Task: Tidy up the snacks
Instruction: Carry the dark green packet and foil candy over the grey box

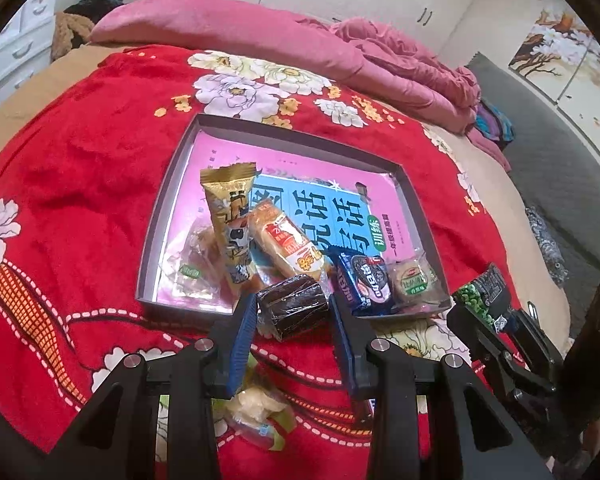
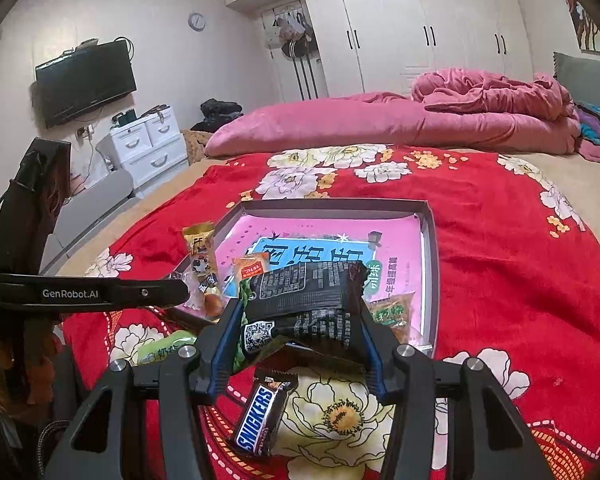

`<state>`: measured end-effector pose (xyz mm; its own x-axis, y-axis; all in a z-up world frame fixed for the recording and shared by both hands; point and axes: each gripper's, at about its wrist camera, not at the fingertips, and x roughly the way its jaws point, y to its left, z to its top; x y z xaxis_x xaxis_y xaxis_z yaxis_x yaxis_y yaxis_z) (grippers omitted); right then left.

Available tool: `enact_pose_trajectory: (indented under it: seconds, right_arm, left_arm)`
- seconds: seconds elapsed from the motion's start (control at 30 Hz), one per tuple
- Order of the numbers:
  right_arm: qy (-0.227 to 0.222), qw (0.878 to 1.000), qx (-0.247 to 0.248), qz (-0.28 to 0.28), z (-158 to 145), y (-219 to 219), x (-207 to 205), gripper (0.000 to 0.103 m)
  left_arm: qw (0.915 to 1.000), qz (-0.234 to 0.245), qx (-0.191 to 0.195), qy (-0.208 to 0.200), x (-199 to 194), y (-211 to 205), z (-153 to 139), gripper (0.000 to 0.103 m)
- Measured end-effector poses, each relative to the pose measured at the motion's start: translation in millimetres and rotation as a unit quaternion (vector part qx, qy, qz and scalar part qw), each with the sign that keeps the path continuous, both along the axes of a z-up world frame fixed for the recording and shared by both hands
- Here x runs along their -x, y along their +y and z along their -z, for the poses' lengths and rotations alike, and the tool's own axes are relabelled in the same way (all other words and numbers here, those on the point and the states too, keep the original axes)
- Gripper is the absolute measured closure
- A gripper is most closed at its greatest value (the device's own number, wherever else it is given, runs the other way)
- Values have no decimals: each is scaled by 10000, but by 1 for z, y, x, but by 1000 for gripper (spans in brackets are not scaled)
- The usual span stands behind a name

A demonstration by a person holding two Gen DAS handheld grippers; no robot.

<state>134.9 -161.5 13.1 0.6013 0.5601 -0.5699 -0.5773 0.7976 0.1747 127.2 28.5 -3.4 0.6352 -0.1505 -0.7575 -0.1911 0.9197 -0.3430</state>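
We take the shallow grey tray (image 1: pixel 168 216) on the red floral blanket (image 1: pixel 80 168) as our landmark. Our left gripper (image 1: pixel 294 312) is clamped on a dark chocolate cake roll (image 1: pixel 292 310) in clear wrap, held just above the tray's near edge, its long axis running across between the two blue pads. Our right gripper (image 2: pixel 300 320) is clamped on a black snack packet (image 2: pixel 304 304) with a green end, held above the tray's near rim; its long axis also lies crosswise, green end to the left.

Inside the tray, on a pink and blue booklet (image 1: pixel 324 216), we see a gold wrapper bar (image 1: pixel 228 220) and an orange-labelled bread roll (image 1: pixel 286 242), both lying lengthwise toward the far rim, plus a blue Oreo pack (image 1: pixel 364 282) and a round pastry (image 1: pixel 412 280) at the near right corner.

On the blanket, on the near side of the tray, lies a Snickers bar (image 2: pixel 260 416), pointing toward the tray.
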Motion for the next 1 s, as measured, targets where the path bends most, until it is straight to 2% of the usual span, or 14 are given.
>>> enact_pose_trajectory:
  seconds: [0.27, 0.47, 0.77, 1.0]
  right_arm:
    - [-88, 9999, 106, -95, 1, 13, -7, 50]
    - [-109, 9994, 230, -231, 5, 29, -12, 50]
    - [221, 9976, 583, -318, 32, 52, -40, 50]
    - [200, 9960, 795, -364, 44, 64, -48, 48]
  left_arm:
    - [10000, -25, 35, 28, -9, 5, 5, 65]
    - [9999, -43, -88, 64, -18, 7, 10, 65]
    - [9995, -48, -151, 266, -34, 9, 26, 65]
    - [9992, -23, -164, 362, -42, 9, 34, 65]
